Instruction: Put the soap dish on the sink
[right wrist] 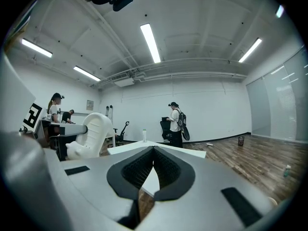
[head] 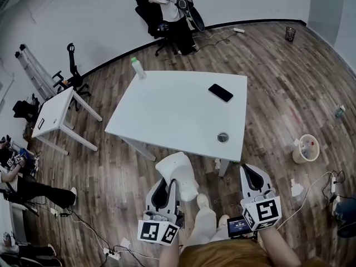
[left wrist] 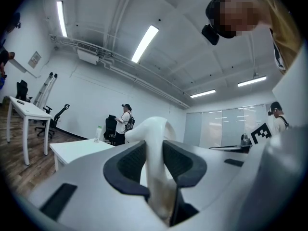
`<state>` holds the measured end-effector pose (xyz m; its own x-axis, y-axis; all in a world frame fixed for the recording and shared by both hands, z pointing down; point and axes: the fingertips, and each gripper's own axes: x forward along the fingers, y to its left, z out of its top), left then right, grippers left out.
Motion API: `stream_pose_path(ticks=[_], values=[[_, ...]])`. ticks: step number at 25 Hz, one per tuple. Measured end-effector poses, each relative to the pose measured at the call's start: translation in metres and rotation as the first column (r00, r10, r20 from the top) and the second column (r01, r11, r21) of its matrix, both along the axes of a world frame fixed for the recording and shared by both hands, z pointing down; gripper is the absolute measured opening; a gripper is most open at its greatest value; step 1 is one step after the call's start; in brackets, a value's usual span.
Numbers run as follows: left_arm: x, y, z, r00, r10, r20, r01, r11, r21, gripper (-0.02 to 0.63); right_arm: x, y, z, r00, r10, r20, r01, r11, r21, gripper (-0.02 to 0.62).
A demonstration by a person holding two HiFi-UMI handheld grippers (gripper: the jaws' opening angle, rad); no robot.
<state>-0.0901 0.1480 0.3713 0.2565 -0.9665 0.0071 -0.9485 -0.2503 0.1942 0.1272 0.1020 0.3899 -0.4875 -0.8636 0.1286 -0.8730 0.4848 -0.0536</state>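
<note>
A white moulded soap dish (head: 179,172) hangs above the wooden floor, just in front of the white table (head: 167,115). My left gripper (head: 168,182) is shut on its lower edge. In the left gripper view the soap dish (left wrist: 152,129) stands up between the two dark pads of that gripper (left wrist: 155,153). To the right, my right gripper (head: 249,172) is shut with nothing in it. In the right gripper view its pads meet at the tip (right wrist: 154,150), and the soap dish (right wrist: 91,134) shows off to the left. No sink is in any view.
On the table lie a black phone (head: 221,92), a green-capped bottle (head: 137,67) and a small round grey thing (head: 222,137). A person (head: 175,7) stands by office chairs at the back. A small white table (head: 53,113) stands left, a bucket (head: 305,149) right, cables on the floor.
</note>
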Motion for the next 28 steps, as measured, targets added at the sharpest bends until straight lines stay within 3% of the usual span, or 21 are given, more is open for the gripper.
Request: stream_pose_path(ticks=[7, 17, 28], values=[[-0.016, -0.053, 0.002, 0.999, 0.030, -0.020, -0.030, 1.000, 0.010, 0.118, -0.010, -0.043, 0.003, 0.999, 0.034, 0.012, -0.033, 0.999, -0.014, 0.008], [-0.067, -0.133, 0.008, 0.998, 0.054, -0.046, -0.053, 0.999, 0.012, 0.118, -0.058, -0.116, 0.006, 0.998, 0.067, 0.001, -0.067, 0.998, -0.011, 0.008], [-0.091, -0.181, 0.021, 0.995, 0.084, -0.053, -0.086, 0.996, -0.036, 0.118, -0.079, -0.153, 0.020, 0.993, 0.110, 0.037, -0.108, 0.993, -0.051, 0.009]])
